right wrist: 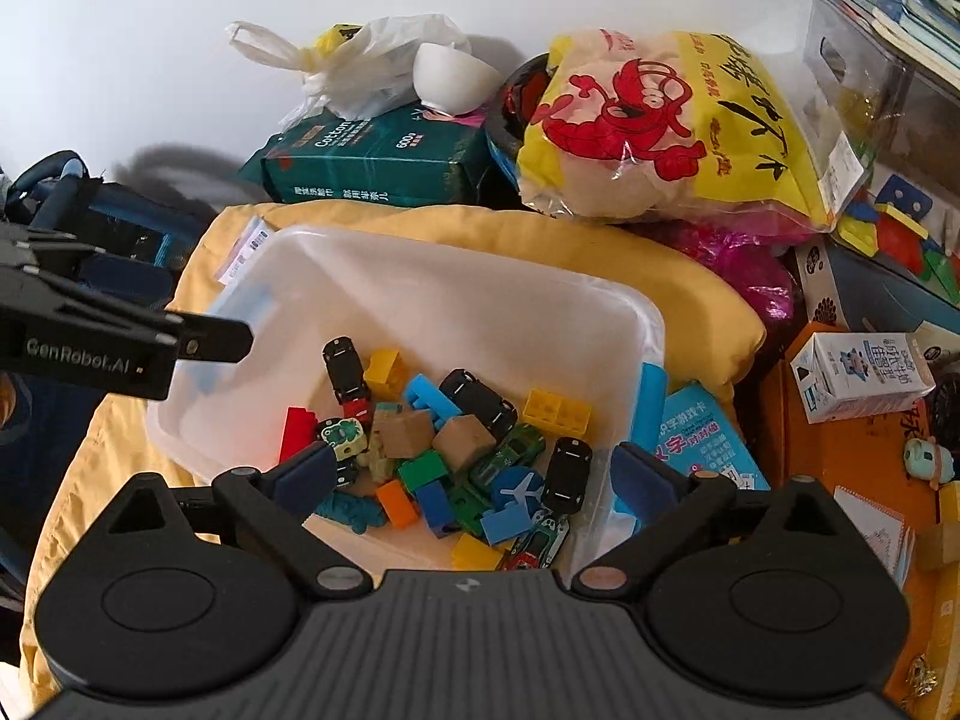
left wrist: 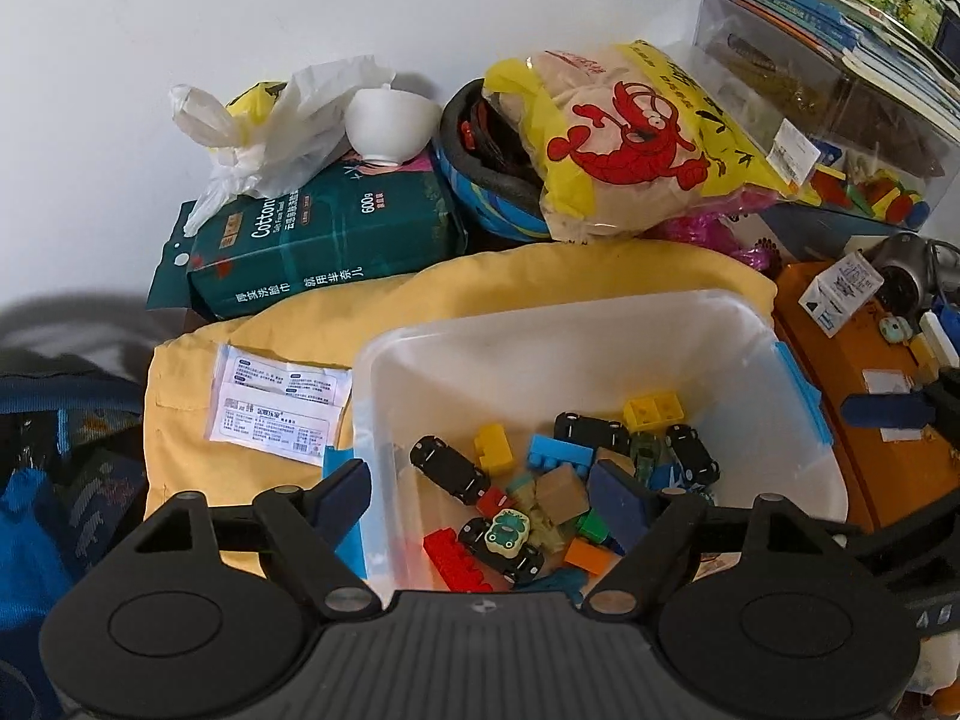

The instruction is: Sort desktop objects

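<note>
A clear plastic bin (left wrist: 600, 324) with blue latches sits on a yellow cloth (left wrist: 192, 480); it also shows in the right wrist view (right wrist: 456, 288). Inside lie several bright bricks, black toy cars (right wrist: 345, 366), wooden cubes (right wrist: 408, 432) and a green frog piece (left wrist: 507, 531). My left gripper (left wrist: 483, 489) is open and empty, hovering over the bin's near-left corner. It also shows at the left of the right wrist view (right wrist: 210, 342). My right gripper (right wrist: 474, 480) is open and empty above the bin's near edge.
Behind the bin are a green cotton tissue pack (left wrist: 324, 240), a white bowl (left wrist: 393, 126), a white plastic bag (left wrist: 264, 126) and a yellow lobster snack bag (left wrist: 636, 138). An orange box (right wrist: 840, 456) with a milk carton (right wrist: 858, 378) stands right. Paper sachets (left wrist: 276, 408) lie left.
</note>
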A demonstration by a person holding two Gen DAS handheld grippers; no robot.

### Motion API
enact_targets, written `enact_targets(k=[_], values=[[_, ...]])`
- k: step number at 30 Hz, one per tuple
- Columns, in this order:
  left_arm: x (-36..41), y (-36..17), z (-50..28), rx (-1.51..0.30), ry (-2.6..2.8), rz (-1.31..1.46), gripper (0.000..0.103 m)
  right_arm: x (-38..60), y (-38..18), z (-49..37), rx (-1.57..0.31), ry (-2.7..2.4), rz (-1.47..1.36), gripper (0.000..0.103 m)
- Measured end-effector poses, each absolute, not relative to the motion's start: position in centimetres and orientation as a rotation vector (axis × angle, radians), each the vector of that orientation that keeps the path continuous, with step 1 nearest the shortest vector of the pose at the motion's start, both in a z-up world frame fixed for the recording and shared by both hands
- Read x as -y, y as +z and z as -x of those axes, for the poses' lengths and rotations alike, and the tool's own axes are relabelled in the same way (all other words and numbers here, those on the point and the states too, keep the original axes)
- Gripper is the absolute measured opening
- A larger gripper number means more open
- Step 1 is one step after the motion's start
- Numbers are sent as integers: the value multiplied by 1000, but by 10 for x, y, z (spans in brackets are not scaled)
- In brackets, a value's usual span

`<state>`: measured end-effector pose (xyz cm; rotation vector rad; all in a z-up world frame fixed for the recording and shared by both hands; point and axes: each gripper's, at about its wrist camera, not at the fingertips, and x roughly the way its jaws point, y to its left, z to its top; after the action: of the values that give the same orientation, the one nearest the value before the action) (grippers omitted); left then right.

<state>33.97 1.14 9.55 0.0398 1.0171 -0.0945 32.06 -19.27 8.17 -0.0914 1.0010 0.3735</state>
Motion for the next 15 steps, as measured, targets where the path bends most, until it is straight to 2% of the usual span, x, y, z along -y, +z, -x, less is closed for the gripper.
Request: enact_targets(k=[9,15], values=[[-13,96,-341,-1028,-116,44,83,186,75,-310,-989,374,136,102],[-3,96,-341,-1011,-116,-21,84,190,68,-306,-986,369,139,102]])
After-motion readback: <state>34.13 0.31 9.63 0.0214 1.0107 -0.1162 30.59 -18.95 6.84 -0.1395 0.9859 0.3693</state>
